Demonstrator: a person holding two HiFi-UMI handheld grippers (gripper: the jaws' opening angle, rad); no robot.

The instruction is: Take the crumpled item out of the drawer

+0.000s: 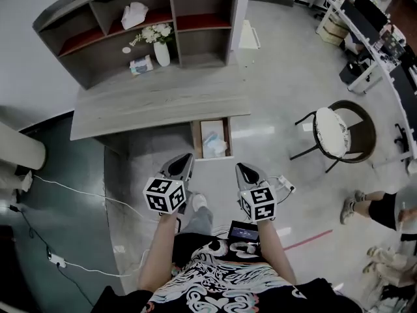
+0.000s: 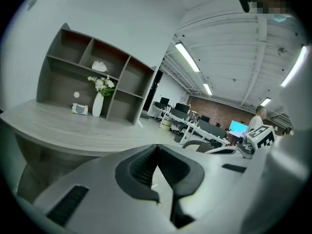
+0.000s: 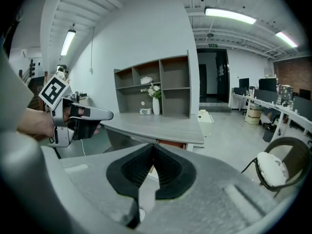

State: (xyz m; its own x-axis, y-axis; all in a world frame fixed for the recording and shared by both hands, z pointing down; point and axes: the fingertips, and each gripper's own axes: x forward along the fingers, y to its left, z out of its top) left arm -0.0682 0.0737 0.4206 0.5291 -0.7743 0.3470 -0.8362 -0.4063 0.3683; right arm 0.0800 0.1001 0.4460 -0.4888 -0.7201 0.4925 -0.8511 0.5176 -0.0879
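Note:
Under the grey desk point(image 1: 156, 103) a narrow wooden drawer point(image 1: 197, 139) stands pulled out. A crumpled white item point(image 1: 214, 145) lies inside it. My left gripper point(image 1: 184, 160) hovers just short of the drawer's near left corner, jaws shut on nothing. To the drawer's near right my right gripper point(image 1: 242, 169) is also shut and empty. The left gripper view has its closed pads point(image 2: 157, 148) aimed over the desk top point(image 2: 73, 130). Past its own closed tips point(image 3: 153, 148), the right gripper view shows the desk point(image 3: 161, 123) and the left gripper point(image 3: 83, 115).
A shelf hutch point(image 1: 130, 25) on the desk holds a vase of flowers point(image 1: 161, 47) and a small box point(image 1: 141, 64). A round chair point(image 1: 339, 132) stands to the right. Cables point(image 1: 65, 191) run over the floor at the left. A person's legs point(image 1: 371, 207) show at the far right.

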